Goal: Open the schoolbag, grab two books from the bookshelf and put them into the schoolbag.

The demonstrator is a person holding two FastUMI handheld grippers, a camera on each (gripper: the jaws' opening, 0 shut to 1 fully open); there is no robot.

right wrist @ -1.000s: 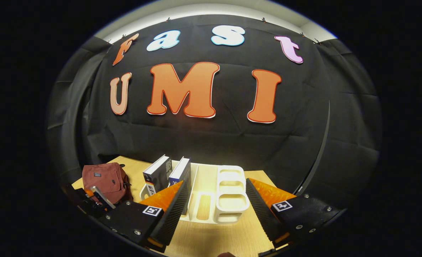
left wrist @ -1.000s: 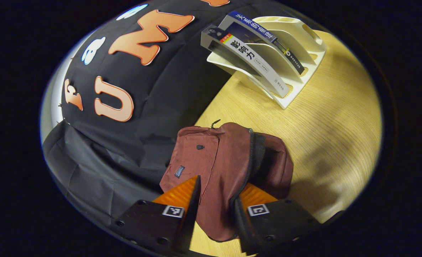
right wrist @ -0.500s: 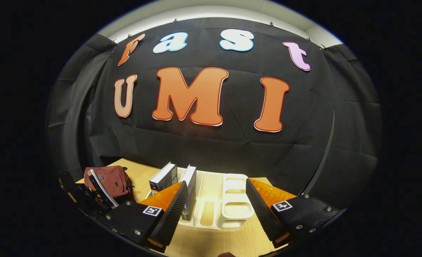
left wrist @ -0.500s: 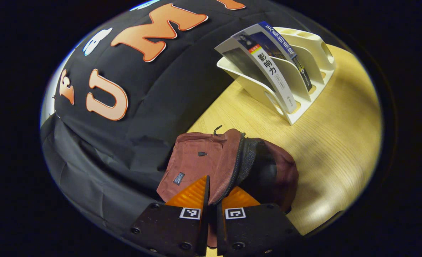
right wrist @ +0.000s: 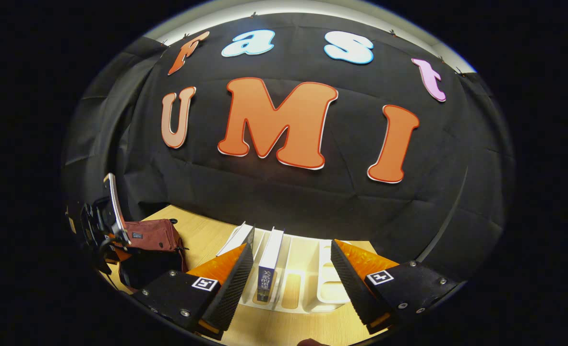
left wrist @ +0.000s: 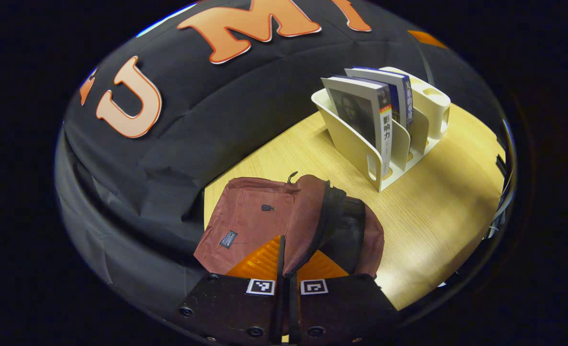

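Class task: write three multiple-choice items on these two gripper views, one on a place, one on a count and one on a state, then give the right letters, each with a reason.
1. Where do the books stand?
A. in the white rack
B. inside the schoolbag
C. flat on the table

2. How many books are in the rack?
A. one
B. two
C. four

3. What is the left hand-held gripper doing?
A. hanging open above the rack
B. clamped on a book
C. shut on the zipped edge of the schoolbag

Answers:
1. A, the books stand upright between the rack's dividers.
2. B, two spines show side by side.
3. C, in the left gripper view both fingers press on the bag's opened flap, and the dark inside shows beside it.
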